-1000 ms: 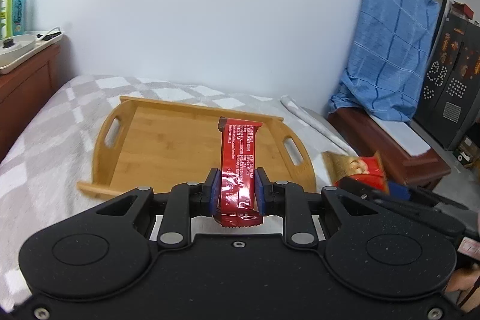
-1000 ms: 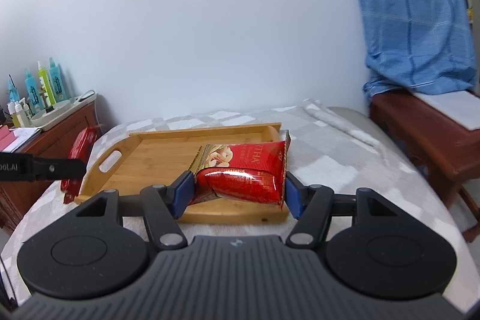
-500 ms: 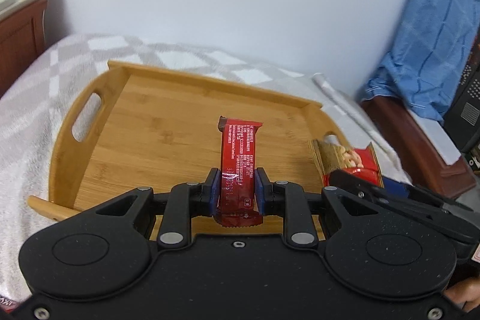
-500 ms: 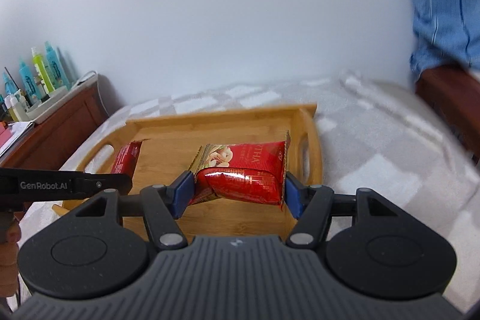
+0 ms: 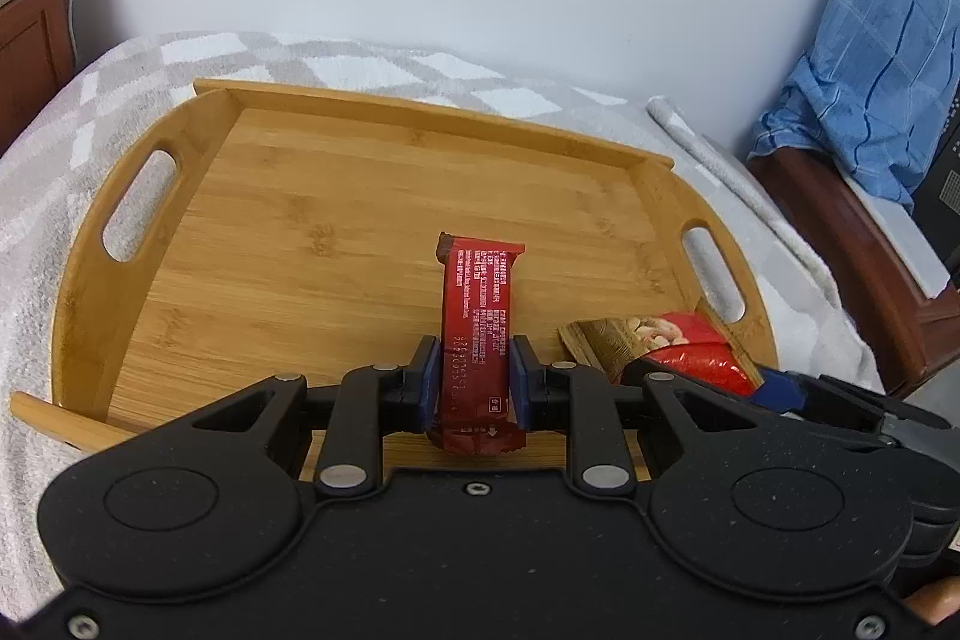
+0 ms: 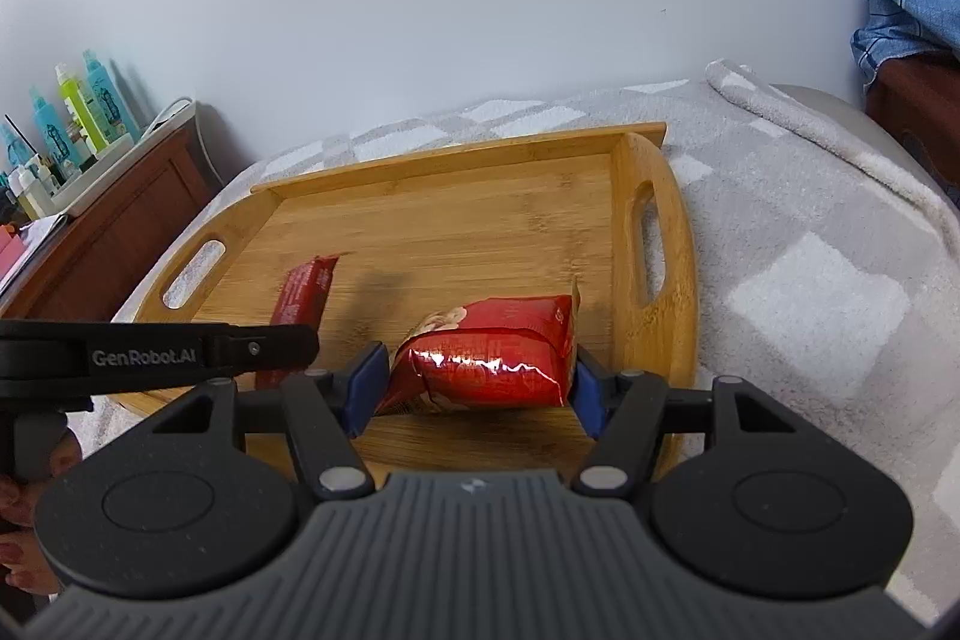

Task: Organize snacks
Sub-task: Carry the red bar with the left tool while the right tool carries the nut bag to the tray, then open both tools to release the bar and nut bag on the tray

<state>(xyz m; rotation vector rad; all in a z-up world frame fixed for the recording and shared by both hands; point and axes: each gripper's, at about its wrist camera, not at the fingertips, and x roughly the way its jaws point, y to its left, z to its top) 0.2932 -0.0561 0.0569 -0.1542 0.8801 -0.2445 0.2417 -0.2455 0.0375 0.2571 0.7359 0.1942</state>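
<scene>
looks like the drop-off step: left tongs (image 5: 470, 377) clamped on a red snack bar (image 5: 478, 334), right tongs (image 6: 474, 381) squeezing a red nut pouch (image 6: 495, 355), both just above the wooden tray (image 5: 288, 244) on the bed (image 6: 810, 292), next is probably lowering and letting go

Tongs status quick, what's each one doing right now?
Left tongs: closed on the red snack bar.
Right tongs: closed on the red snack bag.

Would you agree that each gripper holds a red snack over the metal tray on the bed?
Not quite: the tray is wooden, not metal, as the left wrist view shows. The left gripper holds the red bar and the right gripper the red packet over it.
</scene>
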